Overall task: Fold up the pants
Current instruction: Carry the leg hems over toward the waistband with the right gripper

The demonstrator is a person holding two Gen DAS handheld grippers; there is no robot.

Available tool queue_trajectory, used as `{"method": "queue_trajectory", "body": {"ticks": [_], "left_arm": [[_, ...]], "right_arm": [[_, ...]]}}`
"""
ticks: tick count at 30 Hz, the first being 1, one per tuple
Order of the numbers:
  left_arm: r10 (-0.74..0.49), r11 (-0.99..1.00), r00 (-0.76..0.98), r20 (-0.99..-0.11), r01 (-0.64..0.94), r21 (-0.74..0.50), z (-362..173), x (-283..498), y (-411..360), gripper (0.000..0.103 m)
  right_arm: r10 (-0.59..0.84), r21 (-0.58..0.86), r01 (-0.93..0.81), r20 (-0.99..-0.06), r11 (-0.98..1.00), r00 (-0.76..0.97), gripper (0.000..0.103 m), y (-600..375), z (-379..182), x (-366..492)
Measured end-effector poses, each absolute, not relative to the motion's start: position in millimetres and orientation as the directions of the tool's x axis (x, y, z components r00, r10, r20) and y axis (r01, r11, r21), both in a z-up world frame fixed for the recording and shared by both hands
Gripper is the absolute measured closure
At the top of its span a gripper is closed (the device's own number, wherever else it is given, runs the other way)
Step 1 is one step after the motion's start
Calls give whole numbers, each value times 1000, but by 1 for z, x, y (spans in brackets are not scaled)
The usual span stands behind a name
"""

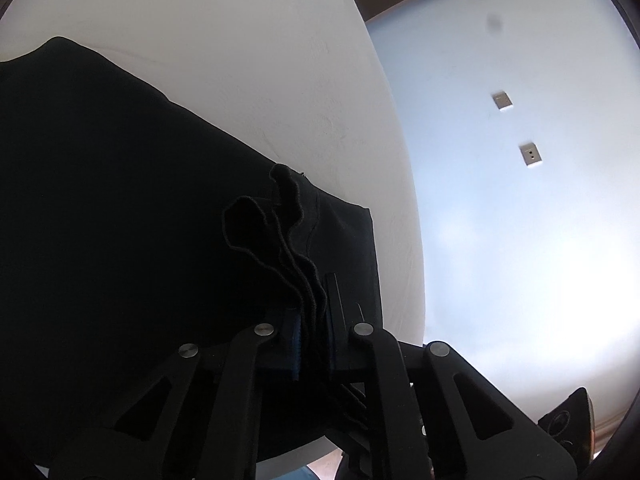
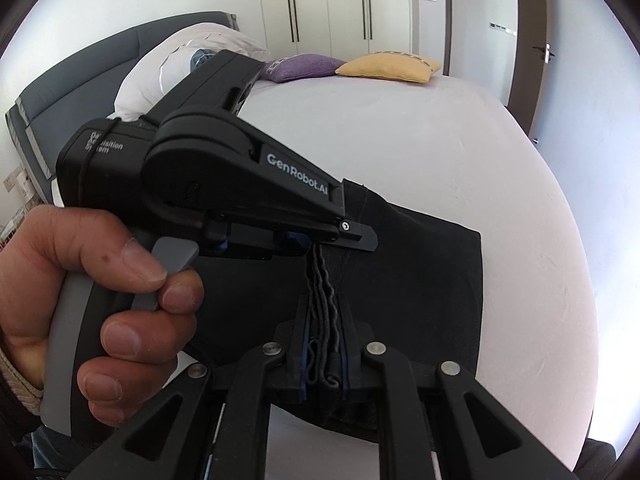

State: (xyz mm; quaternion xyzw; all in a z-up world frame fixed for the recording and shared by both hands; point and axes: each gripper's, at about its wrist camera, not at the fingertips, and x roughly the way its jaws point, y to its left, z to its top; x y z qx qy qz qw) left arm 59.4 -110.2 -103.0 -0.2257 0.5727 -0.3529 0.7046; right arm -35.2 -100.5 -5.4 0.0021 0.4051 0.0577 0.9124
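Pants (image 2: 420, 264), black and folded into several layers, lie on the pale sheet of a bed (image 2: 400, 132), with their stacked wavy edges pinched by both tools. The right hand-held gripper (image 2: 326, 344) is clenched on those layered edges, which run up between its two fingers in the right wrist view. Just beyond it in the same view, the left hand-held gripper (image 2: 320, 240) comes in from the left side and is also clamped on the same bunch of edges, so the two tools grip the fabric close together, one just past the other. A bare hand (image 2: 100, 304) wraps the grey handle of the left tool, with one finger on its trigger. In the left wrist view the left hand-held gripper (image 1: 314, 304) shows its jaws closed on the rippled hems of the pants (image 1: 120, 220), and the dark cloth spreads away to the left across the bed (image 1: 260, 60). At the far end of the bed in the right wrist view sit a white pillow (image 2: 180, 64), a purple cushion (image 2: 304, 66) and a yellow cushion (image 2: 390, 66), the two cushions side by side. Behind them stands a white wardrobe (image 2: 332, 4) with long dark handles.
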Motion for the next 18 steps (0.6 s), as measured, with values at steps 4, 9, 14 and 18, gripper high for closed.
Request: {"method": "queue_trajectory", "body": {"ticks": [4, 9, 14, 18], "left_arm": [[-738, 670, 107, -667, 237, -703, -104, 66, -96, 97], [-710, 699, 143, -689, 261, -666, -95, 79, -60, 97], [-627, 769, 180, -758, 303, -563, -93, 99, -25, 97], [-574, 811, 203, -794, 279, -515, -101, 121, 8, 97]], "right_arm": [[124, 36, -146, -743, 989, 657, 90, -83, -4, -25], [173, 27, -229, -741, 973, 649, 90, -48, -4, -4], [249, 63, -309, -750, 949, 613, 90, 1, -13, 28], [299, 91, -359, -756, 929, 583, 90, 40, -22, 55]]}}
